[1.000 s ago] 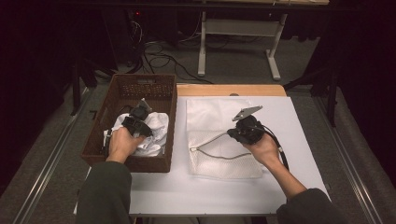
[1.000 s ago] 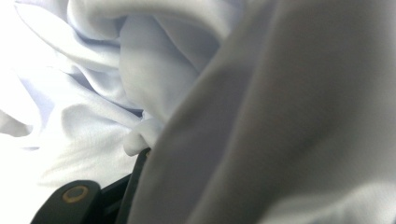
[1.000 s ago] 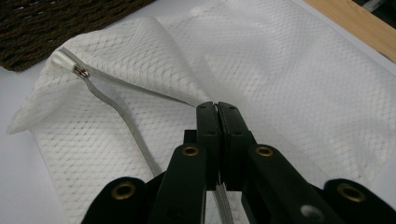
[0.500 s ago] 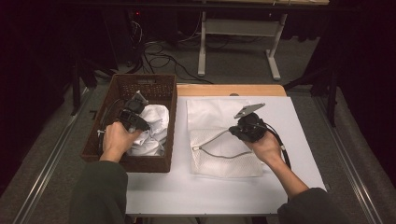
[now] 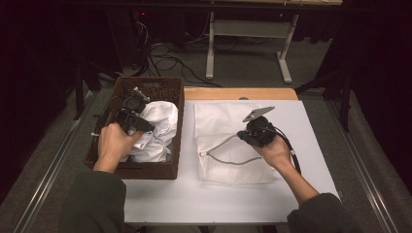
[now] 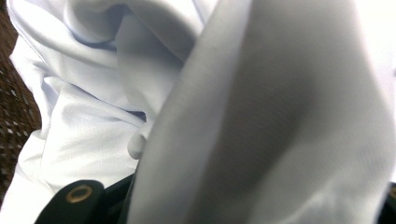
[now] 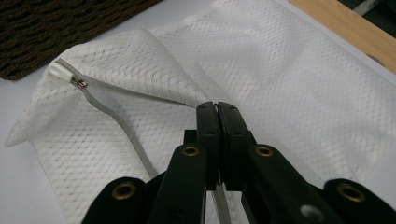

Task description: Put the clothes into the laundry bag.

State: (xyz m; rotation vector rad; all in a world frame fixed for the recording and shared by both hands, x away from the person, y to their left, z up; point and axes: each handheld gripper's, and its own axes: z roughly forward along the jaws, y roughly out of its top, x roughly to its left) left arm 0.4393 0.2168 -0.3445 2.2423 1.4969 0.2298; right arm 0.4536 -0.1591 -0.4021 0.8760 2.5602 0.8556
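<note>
white cloth (image 5: 154, 132), crumpled, heaped in the brown wicker basket (image 5: 176, 127) at the table's left; one fold of it pulled up out of the heap and pinched in the left gripper (image 5: 141, 125), seen from above just over the pile, clenched on the fabric; in the left gripper view, that fold (image 6: 280, 126) close against the lens, grey in shadow, more of the white cloth bunched beyond it and a strip of dark weave at the far left edge; a small white button (image 6: 136, 145) on the cloth just beside the raised fold.

white mesh bag (image 5: 232, 141) flat on the white table (image 5: 214, 199), just beside the basket's right wall, not touching the cloth; grey zipper (image 5: 228, 159) curving along its near part, mouth partly open; right gripper (image 5: 244, 136) resting low over the bag's middle, jaws clamped together on the upper edge of the zipper opening; in the right gripper view, black fingers (image 7: 208, 126) pressed tight against each other with the mesh bag's (image 7: 289, 84) zip edge nipped between them, the zipper pull (image 7: 63, 72) well to the left at the bag's lifted corner; wooden strip (image 7: 345, 28) of the table's far edge beyond the bag.
</note>
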